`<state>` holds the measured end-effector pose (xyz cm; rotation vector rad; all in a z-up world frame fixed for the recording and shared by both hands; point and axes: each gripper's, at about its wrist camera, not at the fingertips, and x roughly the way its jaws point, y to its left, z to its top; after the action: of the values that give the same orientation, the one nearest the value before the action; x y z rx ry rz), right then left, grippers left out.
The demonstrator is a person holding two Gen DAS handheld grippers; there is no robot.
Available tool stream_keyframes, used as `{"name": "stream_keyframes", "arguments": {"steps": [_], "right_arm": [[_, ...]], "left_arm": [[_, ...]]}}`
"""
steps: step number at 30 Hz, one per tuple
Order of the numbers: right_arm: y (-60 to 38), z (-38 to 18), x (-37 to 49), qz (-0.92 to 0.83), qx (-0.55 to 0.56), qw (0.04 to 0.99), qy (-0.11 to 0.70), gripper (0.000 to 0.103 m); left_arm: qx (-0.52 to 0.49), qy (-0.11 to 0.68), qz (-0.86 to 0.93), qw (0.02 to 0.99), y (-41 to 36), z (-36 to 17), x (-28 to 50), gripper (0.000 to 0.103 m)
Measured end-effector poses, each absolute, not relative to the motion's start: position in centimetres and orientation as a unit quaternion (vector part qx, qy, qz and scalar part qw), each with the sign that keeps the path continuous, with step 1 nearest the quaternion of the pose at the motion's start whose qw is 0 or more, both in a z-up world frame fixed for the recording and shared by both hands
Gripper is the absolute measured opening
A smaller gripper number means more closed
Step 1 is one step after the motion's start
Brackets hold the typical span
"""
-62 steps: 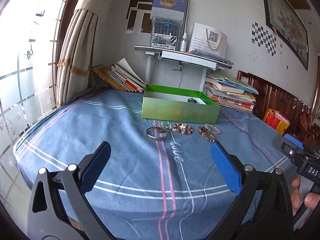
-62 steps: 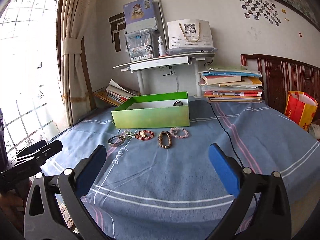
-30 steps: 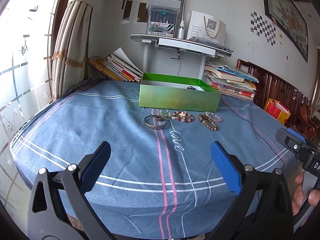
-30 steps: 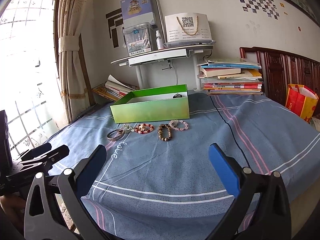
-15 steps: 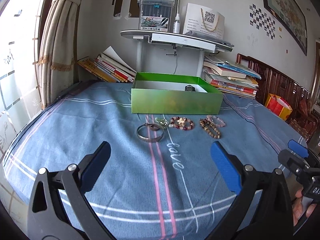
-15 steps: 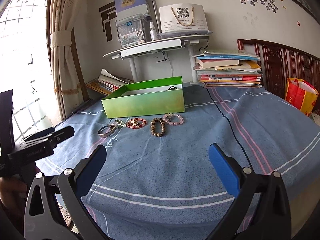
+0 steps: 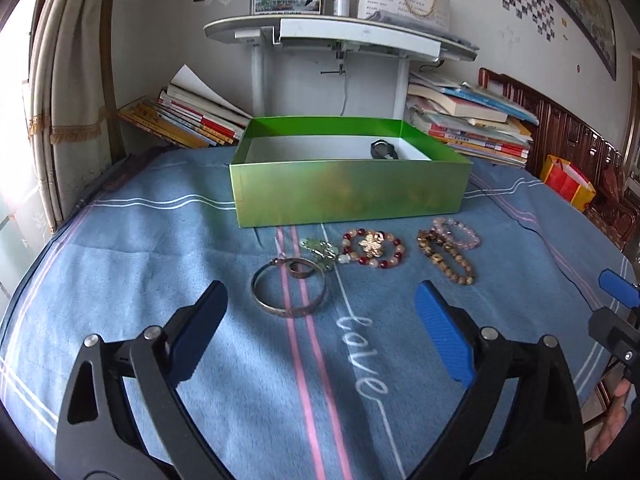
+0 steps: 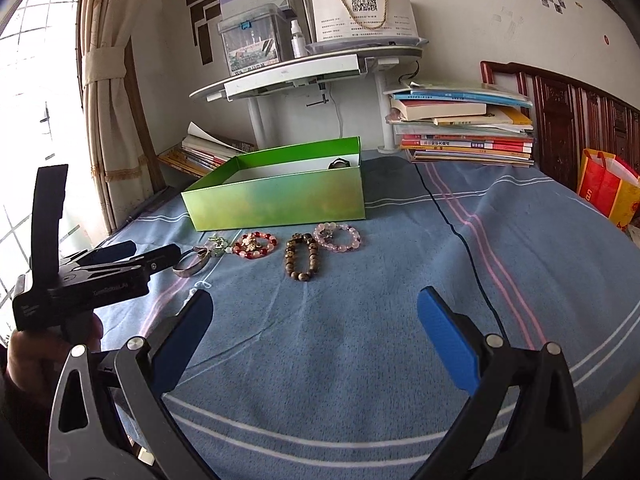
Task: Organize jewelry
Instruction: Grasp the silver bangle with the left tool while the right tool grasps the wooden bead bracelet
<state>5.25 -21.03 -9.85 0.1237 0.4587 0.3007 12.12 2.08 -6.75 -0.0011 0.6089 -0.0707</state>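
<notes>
A green box (image 7: 348, 196) (image 8: 276, 202) stands on the blue bedspread with a black watch (image 7: 383, 149) inside it. In front of it lies a row of jewelry: a metal bangle (image 7: 289, 291) (image 8: 191, 266), a small ring (image 7: 301, 269), a green charm (image 7: 320, 250), a red bead bracelet (image 7: 373, 248) (image 8: 255, 245), a brown bead bracelet (image 7: 446, 257) (image 8: 303, 255) and a pink bead bracelet (image 7: 458, 233) (image 8: 337, 237). My left gripper (image 7: 320, 336) is open, just short of the bangle. My right gripper (image 8: 316, 336) is open, well short of the brown bracelet.
Stacks of books (image 7: 468, 124) (image 8: 460, 128) and a white shelf stand (image 7: 340, 32) line the wall behind the box. A black cable (image 8: 464, 236) runs over the bedspread at the right. An orange bag (image 8: 608, 188) sits past the bed's right edge.
Both grippers have moved forward toward the jewelry row, which looks larger now. The left gripper has closed in on the bangle. Both stay open and empty.
</notes>
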Motion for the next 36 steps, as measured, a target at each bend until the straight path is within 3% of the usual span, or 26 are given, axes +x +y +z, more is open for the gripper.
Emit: {"name": "stream_keyframes", "arguments": {"steps": [14, 18, 22, 25, 26, 28, 30, 36], "right_arm": [[-19.9, -9.7, 11.3, 0.148, 0.029, 0.943, 0.297, 0.1], [-18.0, -9.7, 14.4, 0.161, -0.015, 0.927, 0.34, 0.1], [-16.4, -10.0, 16.6, 0.164, -0.027, 0.919, 0.357, 0.099], [-15.5, -10.5, 18.4, 0.174, -0.024, 0.91, 0.375, 0.085], [-15.3, -10.6, 18.7, 0.181, -0.021, 0.909, 0.375, 0.079], [-14.9, -10.5, 19.0, 0.19, -0.021, 0.909, 0.37, 0.073], [-14.4, -10.7, 19.4, 0.201, -0.023, 0.905, 0.375, 0.06], [-13.4, -11.6, 21.1, 0.211, -0.022, 0.895, 0.393, 0.044]], "left_arm": [[-0.017, 0.401, -0.046, 0.915, 4.4, -9.3, 19.1, 0.093], [-0.017, 0.435, -0.046, 0.899, 4.2, -10.4, 20.3, 0.084], [-0.004, 0.441, -0.035, 0.897, 3.9, -10.7, 20.6, 0.083], [0.001, 0.438, -0.028, 0.899, 3.8, -10.6, 20.6, 0.072], [-0.003, 0.435, -0.027, 0.9, 4.0, -10.5, 20.4, 0.061], [-0.014, 0.432, -0.03, 0.901, 4.4, -10.5, 20.3, 0.061], [-0.02, 0.431, -0.033, 0.902, 4.5, -10.3, 20.3, 0.061], [-0.024, 0.427, -0.033, 0.903, 4.7, -10.2, 20.1, 0.06]]}}
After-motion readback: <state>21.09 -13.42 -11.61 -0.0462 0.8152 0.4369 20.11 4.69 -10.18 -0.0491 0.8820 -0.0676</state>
